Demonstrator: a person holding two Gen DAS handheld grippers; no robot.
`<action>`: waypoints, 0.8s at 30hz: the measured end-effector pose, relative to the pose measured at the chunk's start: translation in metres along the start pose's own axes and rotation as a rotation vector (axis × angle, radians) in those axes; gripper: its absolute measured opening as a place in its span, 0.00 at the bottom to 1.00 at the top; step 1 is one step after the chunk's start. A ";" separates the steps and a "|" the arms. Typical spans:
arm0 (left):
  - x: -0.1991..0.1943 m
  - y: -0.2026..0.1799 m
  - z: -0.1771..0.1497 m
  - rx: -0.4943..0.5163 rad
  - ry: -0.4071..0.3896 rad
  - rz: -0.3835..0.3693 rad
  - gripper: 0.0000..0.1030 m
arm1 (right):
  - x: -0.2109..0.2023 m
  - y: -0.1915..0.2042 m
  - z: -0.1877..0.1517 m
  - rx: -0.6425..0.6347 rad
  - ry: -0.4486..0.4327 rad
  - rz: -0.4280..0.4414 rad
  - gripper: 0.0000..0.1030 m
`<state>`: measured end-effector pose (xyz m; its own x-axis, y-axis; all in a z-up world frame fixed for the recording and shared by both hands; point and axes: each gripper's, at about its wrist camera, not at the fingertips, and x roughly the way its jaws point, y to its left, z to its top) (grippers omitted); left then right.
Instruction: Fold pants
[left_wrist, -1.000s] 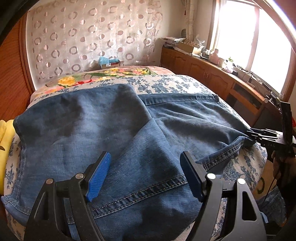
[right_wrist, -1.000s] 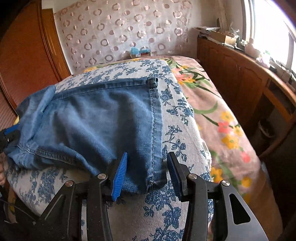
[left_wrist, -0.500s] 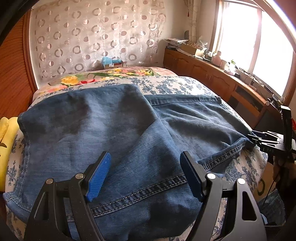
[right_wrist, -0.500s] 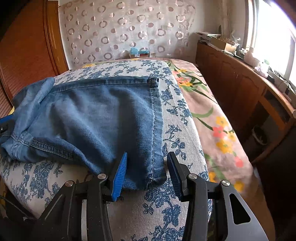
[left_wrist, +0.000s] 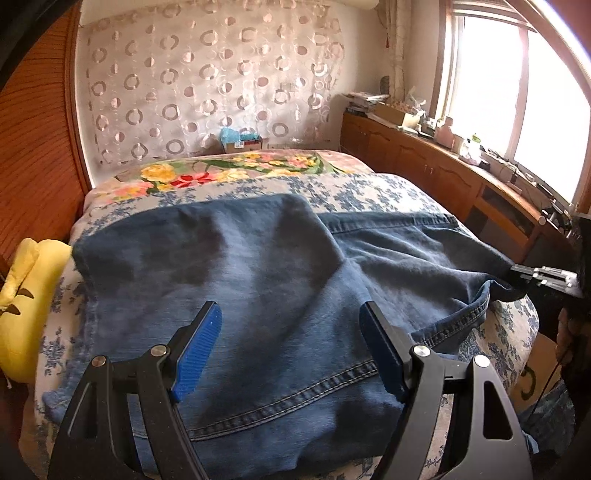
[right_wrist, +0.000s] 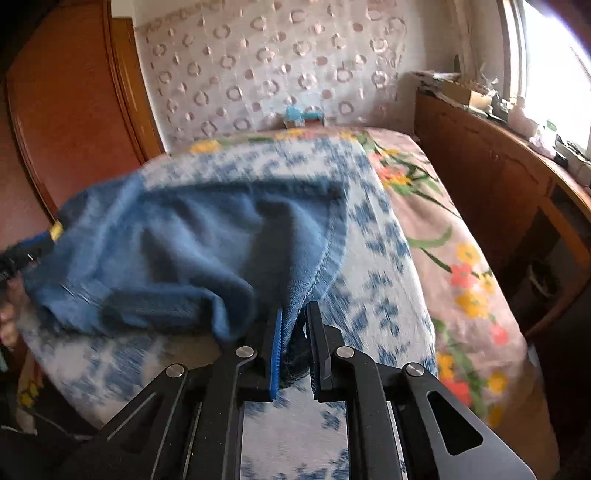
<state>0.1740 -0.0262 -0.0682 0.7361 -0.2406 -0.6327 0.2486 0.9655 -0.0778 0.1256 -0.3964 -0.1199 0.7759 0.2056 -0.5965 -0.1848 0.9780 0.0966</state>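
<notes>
Blue denim pants (left_wrist: 258, 266) lie spread over the bed, one leg folded across the other. My left gripper (left_wrist: 290, 314) hovers just above the near denim, open, nothing between its blue pads. In the right wrist view, the jaws of my right gripper (right_wrist: 295, 314) are closing on the hem corner of a pant leg (right_wrist: 166, 240). The pads pinch the denim, which rises from the bed in a blurred fold. The right gripper (left_wrist: 543, 275) also shows at the right edge of the left wrist view, holding that hem.
A blue-flowered cover (left_wrist: 369, 188) lies over the bed, with a floral sheet (left_wrist: 229, 170) behind it. A yellow pillow (left_wrist: 26, 302) sits at the left edge. Wooden cabinets (left_wrist: 424, 162) run along the right under the window. A wooden headboard (left_wrist: 33, 147) stands on the left.
The right gripper's jaws have come together on the pant leg's hem and raised it, bunching the denim. The left gripper has lifted slightly and stayed open.
</notes>
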 end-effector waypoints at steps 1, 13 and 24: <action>-0.002 0.002 0.000 -0.003 -0.006 0.003 0.75 | -0.005 0.003 0.005 -0.006 -0.019 0.013 0.11; -0.039 0.036 -0.007 -0.062 -0.081 0.035 0.75 | -0.051 0.104 0.093 -0.213 -0.213 0.196 0.10; -0.063 0.080 -0.022 -0.132 -0.111 0.095 0.75 | -0.054 0.221 0.136 -0.406 -0.257 0.420 0.10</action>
<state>0.1336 0.0683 -0.0516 0.8190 -0.1506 -0.5536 0.0954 0.9873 -0.1274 0.1249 -0.1863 0.0424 0.6982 0.6198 -0.3582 -0.6796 0.7312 -0.0595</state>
